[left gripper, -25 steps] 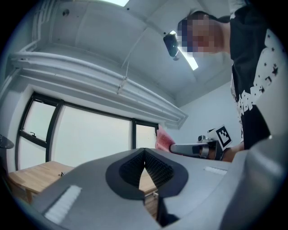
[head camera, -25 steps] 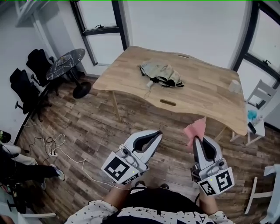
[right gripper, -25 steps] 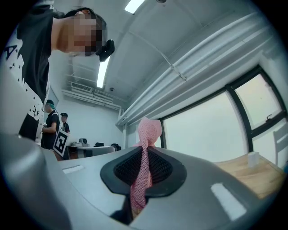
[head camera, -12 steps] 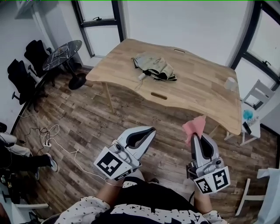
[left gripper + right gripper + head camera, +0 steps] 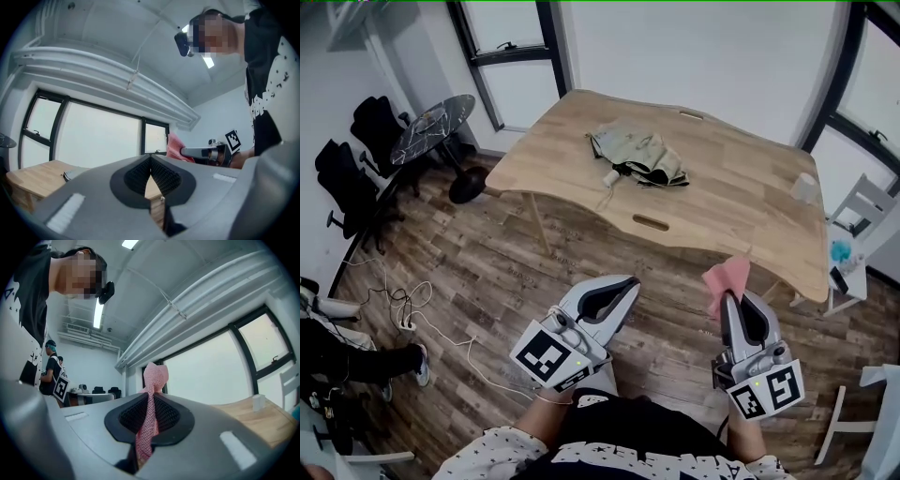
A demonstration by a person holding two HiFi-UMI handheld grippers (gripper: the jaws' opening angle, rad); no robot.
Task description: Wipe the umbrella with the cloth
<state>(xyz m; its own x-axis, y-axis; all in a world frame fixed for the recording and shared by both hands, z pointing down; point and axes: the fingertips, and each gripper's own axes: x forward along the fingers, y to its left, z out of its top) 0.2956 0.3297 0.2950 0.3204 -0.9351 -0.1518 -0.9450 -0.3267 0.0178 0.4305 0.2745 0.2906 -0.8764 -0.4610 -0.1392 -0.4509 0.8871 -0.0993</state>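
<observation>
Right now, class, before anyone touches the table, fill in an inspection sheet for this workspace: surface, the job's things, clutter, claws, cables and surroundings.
Surface: wooden table, mostly bare.
Job's things: collapsed umbrella lies on the table, towards its far side; pink cloth is off the table, in the right claw.
Clutter: small pale object near the table's right edge, too small to identify.
Claws: left claw shut, nothing in it; right claw shut on the cloth; both over the floor, short of the table.
Cables: white cable loops on the floor at the left.
Surroundings: black chairs and round side table at the left, white chair at the right, windows behind.
</observation>
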